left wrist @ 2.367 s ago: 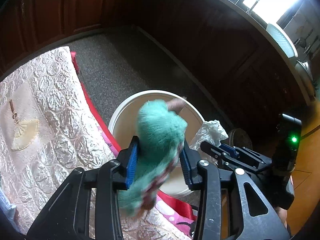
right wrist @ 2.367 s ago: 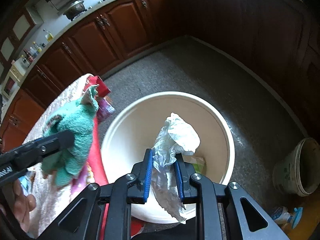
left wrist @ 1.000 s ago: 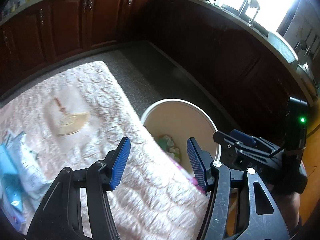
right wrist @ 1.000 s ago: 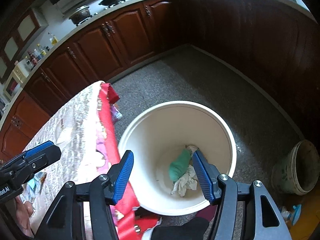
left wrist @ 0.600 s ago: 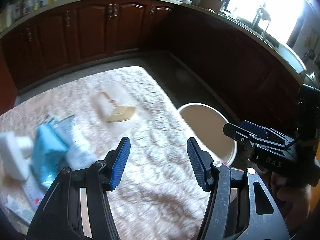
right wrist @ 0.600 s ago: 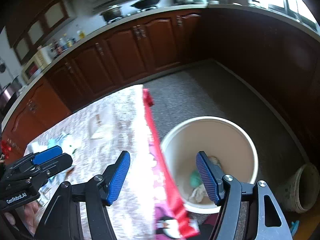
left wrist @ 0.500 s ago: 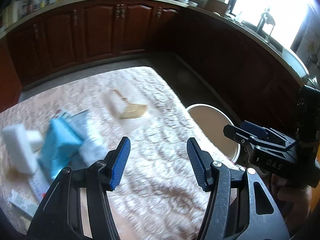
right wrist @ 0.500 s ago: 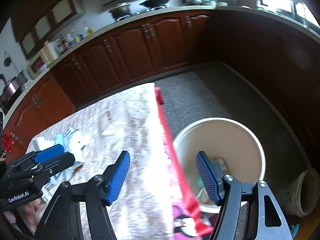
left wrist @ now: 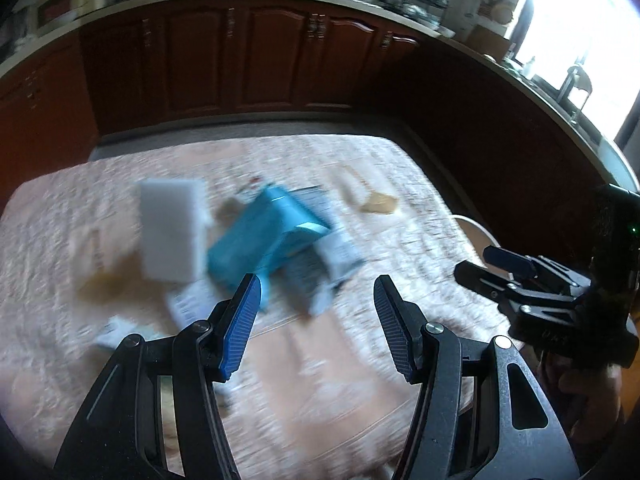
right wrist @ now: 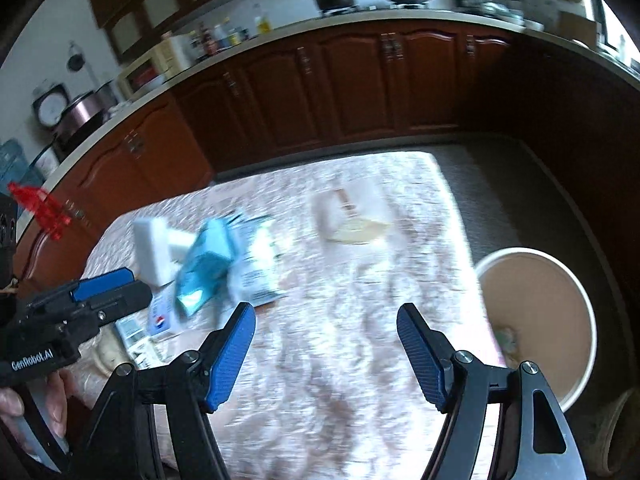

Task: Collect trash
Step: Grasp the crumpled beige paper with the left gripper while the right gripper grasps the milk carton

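Trash lies in a blurred heap on the pink quilted table cover [left wrist: 328,376]: a white block [left wrist: 170,232], a blue carton [left wrist: 264,244] and a printed white packet [left wrist: 320,276]. My left gripper [left wrist: 318,300] hovers open and empty just short of that heap. The right gripper [right wrist: 326,328] hangs over the cover's middle, its jaws opening with nothing between them; the same blue carton [right wrist: 204,268] and white block [right wrist: 152,248] lie to its upper left. The cream trash bin [right wrist: 536,264] stands on the floor off the table's right edge, with scraps inside.
A flat tan wrapper [left wrist: 378,204] lies near the table's far right corner. More small packets [right wrist: 160,320] sit at the heap's near side. Dark wood cabinets [left wrist: 280,48] ring the room. A small pail [right wrist: 616,432] stands beside the bin.
Both grippers swung left, away from the bin and over the table. The trash heap came into view before the left gripper. The right jaws widened.
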The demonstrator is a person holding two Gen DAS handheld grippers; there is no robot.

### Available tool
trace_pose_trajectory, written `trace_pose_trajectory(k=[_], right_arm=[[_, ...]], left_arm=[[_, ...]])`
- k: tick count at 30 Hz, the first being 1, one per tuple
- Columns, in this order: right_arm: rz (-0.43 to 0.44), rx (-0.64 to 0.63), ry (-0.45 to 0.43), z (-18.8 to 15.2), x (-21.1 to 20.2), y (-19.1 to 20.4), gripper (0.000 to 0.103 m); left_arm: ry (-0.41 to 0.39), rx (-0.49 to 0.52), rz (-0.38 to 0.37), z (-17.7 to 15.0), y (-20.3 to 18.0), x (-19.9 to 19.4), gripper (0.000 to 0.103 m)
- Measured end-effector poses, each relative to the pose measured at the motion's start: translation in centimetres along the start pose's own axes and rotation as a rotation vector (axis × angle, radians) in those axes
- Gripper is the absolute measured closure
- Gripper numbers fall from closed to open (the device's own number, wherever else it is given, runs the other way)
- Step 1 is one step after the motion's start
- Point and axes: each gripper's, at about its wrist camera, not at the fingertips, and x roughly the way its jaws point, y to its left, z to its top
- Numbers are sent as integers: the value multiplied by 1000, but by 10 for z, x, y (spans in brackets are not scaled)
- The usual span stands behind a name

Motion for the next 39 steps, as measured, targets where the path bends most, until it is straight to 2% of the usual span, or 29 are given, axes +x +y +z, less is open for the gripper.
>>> trace_pose_trajectory(k=[9, 14, 19, 20, 21, 22, 28, 34, 39], right_arm=[[107, -88, 79, -11, 30, 52, 32], [159, -137, 124, -16, 47, 74, 32], [224, -154, 182, -19, 68, 92, 32], [233, -158, 187, -20, 70, 94, 32], [247, -166, 196, -20, 73, 98, 32], [259, -172, 203, -20, 75, 101, 32], [368, -245, 241, -21, 86, 133, 32], [462, -380, 260, -15, 110, 183, 32], [495, -487, 326, -11, 139, 214, 32]], left_arm=[[68, -101, 77, -44, 68, -30, 45], [126, -123, 124, -67, 80, -20, 44], [160, -149, 175, -75, 86, 4, 45], [165, -156, 179, -75, 89, 8, 50], [167, -167, 166, -75, 93, 9, 71], [175, -181, 157, -74, 97, 10, 76], [125, -174, 176, -64, 113, -12, 76], [104, -182, 216, -57, 123, -24, 76], [86, -186, 243, -58, 128, -38, 76]])
